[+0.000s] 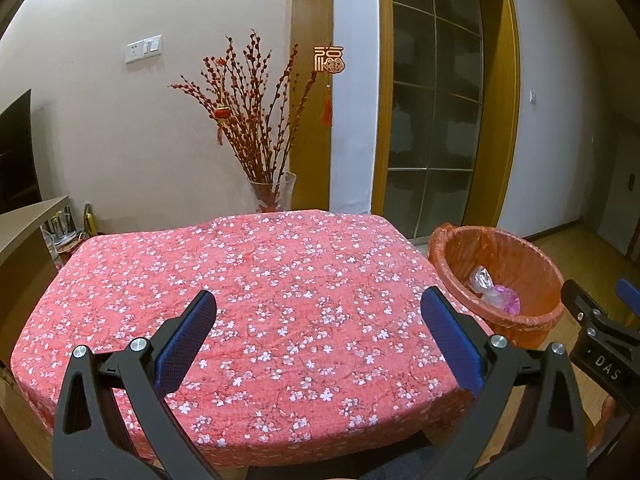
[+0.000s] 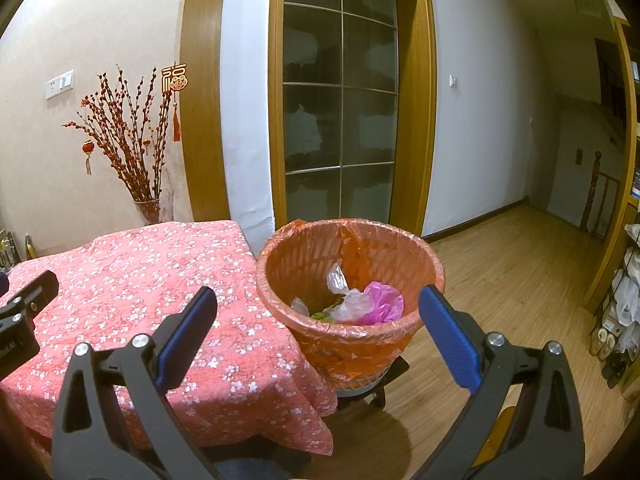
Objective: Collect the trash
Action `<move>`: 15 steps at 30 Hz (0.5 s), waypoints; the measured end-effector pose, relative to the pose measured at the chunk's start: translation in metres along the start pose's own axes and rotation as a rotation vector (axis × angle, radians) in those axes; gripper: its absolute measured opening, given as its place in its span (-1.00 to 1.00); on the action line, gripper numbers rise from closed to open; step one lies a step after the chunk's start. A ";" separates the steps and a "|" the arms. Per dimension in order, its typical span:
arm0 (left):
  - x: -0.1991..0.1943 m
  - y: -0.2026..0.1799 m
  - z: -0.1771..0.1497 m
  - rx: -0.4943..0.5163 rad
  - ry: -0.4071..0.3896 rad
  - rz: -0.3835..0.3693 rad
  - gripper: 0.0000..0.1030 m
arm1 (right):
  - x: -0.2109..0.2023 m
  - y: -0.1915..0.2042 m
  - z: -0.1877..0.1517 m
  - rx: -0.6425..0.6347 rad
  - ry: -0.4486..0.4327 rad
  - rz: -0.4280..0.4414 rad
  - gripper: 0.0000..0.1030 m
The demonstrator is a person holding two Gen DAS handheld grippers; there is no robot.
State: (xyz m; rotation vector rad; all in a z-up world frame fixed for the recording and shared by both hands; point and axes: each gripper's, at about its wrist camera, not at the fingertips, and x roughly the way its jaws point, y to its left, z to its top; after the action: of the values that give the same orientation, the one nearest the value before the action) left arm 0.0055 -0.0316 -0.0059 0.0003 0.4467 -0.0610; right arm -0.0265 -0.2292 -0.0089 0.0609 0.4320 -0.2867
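Note:
An orange-lined trash bin (image 2: pixel 352 336) stands on a low stand right of the table; it also shows in the left wrist view (image 1: pixel 520 320). It holds clear plastic wrap (image 2: pixel 348 300), a pink bag (image 2: pixel 386 302) and some green scraps. My left gripper (image 1: pixel 318 312) is open and empty above the red floral tablecloth (image 1: pixel 260 280). My right gripper (image 2: pixel 318 308) is open and empty, held over the table's right edge in front of the bin. No loose trash shows on the cloth (image 2: pixel 120 280).
A glass vase of red branches (image 1: pixel 274 196) stands behind the table. A glass door with a wooden frame (image 2: pixel 340 120) is behind the bin. Wooden floor (image 2: pixel 520 260) stretches right, with shelves and shoes (image 2: pixel 616 340) at the far right. A side cabinet (image 1: pixel 24 232) stands left.

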 end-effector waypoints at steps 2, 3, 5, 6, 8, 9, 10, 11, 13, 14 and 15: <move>0.000 0.000 0.000 0.000 0.000 0.000 0.96 | 0.000 0.000 0.000 0.001 0.000 0.000 0.91; 0.000 0.000 0.000 -0.001 0.001 0.000 0.96 | 0.000 0.000 0.000 0.001 0.000 0.000 0.91; 0.000 -0.001 0.000 -0.001 0.002 -0.001 0.96 | 0.000 -0.001 0.000 0.000 0.000 0.001 0.91; 0.000 -0.001 0.000 -0.001 0.002 -0.001 0.96 | 0.000 -0.001 0.000 0.000 0.001 0.002 0.91; 0.000 -0.001 0.000 -0.001 0.001 0.000 0.96 | 0.000 0.000 0.000 -0.002 0.000 0.000 0.91; 0.000 -0.001 0.000 -0.001 0.001 0.001 0.96 | 0.000 -0.001 0.000 -0.001 0.000 0.001 0.91; 0.000 -0.001 0.000 -0.002 0.001 0.001 0.96 | 0.000 -0.001 0.000 0.000 0.000 0.001 0.91; 0.000 0.000 0.000 -0.001 0.001 0.000 0.96 | 0.000 0.000 0.000 0.000 0.000 0.001 0.91; 0.000 -0.001 -0.001 -0.003 0.003 0.000 0.96 | 0.000 0.000 0.000 -0.001 0.001 0.000 0.91; 0.001 -0.001 -0.001 -0.003 0.004 0.000 0.96 | 0.000 0.000 0.000 -0.001 0.001 0.001 0.91; 0.001 -0.001 -0.001 -0.003 0.004 -0.001 0.96 | 0.000 0.000 0.000 -0.001 0.001 0.000 0.91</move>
State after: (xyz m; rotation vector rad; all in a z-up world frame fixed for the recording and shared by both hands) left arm 0.0052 -0.0329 -0.0074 -0.0028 0.4510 -0.0610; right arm -0.0263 -0.2297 -0.0088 0.0606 0.4331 -0.2861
